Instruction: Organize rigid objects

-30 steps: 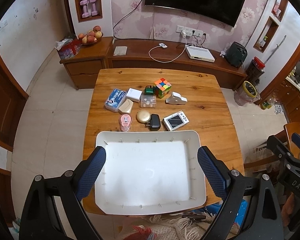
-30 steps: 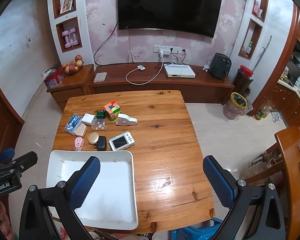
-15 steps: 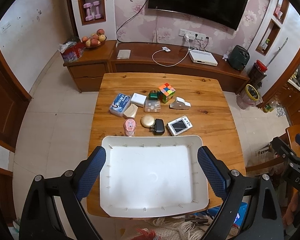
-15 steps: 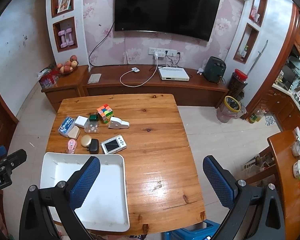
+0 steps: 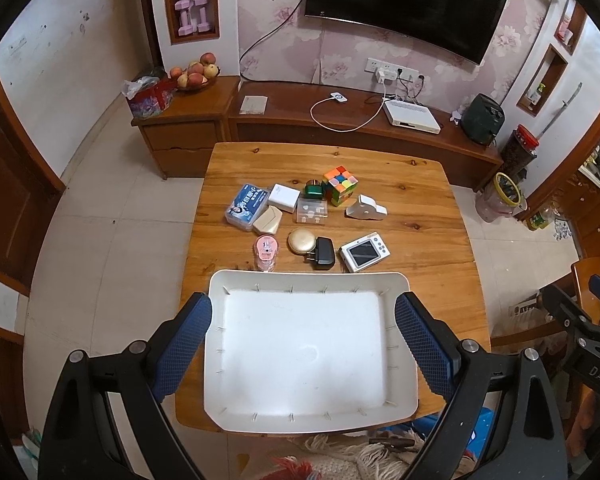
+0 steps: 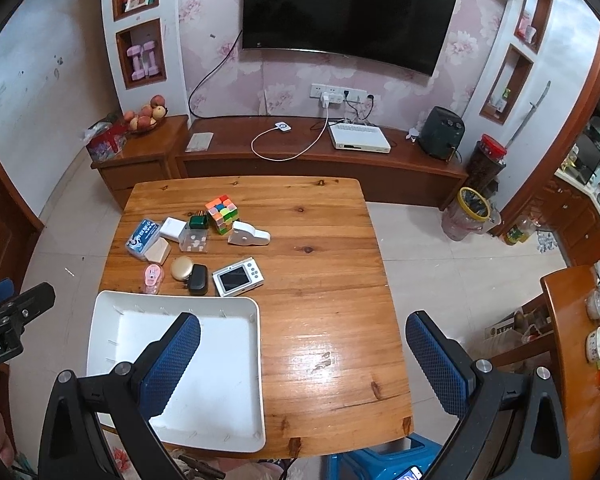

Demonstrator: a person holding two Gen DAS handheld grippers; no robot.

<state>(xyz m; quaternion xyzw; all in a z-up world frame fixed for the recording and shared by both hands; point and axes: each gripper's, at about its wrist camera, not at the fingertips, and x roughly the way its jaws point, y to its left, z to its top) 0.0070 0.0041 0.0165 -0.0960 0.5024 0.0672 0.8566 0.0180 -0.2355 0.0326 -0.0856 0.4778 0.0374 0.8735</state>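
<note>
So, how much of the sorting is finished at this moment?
Nothing is sorted yet: the white plastic tray holds nothing. Both claws, left and right, are open and hold nothing. All items wait on the wooden table beyond the tray, among them the multicoloured puzzle cube, the small white digital camera, the black plug adapter and the round gold compact.
</note>
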